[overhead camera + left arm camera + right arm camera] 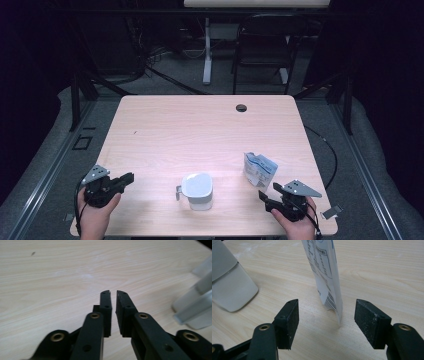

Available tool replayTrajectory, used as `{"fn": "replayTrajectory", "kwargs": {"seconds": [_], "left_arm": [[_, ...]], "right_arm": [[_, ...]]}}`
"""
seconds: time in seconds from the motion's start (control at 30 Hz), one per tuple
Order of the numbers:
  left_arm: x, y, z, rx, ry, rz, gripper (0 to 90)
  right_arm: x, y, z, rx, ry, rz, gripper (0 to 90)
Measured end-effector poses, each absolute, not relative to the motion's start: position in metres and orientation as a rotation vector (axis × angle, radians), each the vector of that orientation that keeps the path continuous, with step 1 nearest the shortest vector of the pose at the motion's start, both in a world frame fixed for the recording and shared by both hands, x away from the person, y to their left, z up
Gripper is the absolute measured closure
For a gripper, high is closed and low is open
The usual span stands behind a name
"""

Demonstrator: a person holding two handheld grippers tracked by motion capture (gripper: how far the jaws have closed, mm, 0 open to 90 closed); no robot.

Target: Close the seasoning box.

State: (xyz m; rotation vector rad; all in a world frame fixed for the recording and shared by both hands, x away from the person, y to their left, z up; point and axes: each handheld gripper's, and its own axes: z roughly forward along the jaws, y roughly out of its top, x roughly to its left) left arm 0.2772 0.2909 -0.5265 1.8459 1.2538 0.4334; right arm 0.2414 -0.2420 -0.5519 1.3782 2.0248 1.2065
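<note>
Pale wood table (165, 130): right claw (327, 322) spread, approaching the upright pouch (324, 272); left claw (113, 296) barely parted, empty. Next, I judge: close on the pouch.

A light wood-grain table (200, 125) with a round cable hole (241, 108) near its far edge stands on grey carpet (50, 150). Behind it, a dark folding chair (262, 45) sits beside the white leg (207, 50) of another desk. Black curtains (390, 75) darken both sides; cables (150, 60) trail across the floor.
</note>
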Motion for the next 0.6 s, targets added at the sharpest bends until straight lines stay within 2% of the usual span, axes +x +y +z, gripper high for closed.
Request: {"fn": "replayTrajectory", "kwargs": {"seconds": [0.07, 0.3, 0.6], "left_arm": [[0.279, 0.295, -0.532, 1.862, 1.278, 0.453, 76.2], [0.283, 0.306, -0.549, 1.847, 1.351, 0.493, 51.9], [0.285, 0.312, -0.558, 1.866, 1.389, 0.534, 43.3]], "right_arm": [[0.242, -0.242, -0.552, 1.378, 2.025, 1.209, 35.8], [0.242, -0.241, -0.553, 1.378, 2.033, 1.204, 35.8], [0.243, -0.241, -0.554, 1.378, 2.035, 1.207, 35.8]]}}
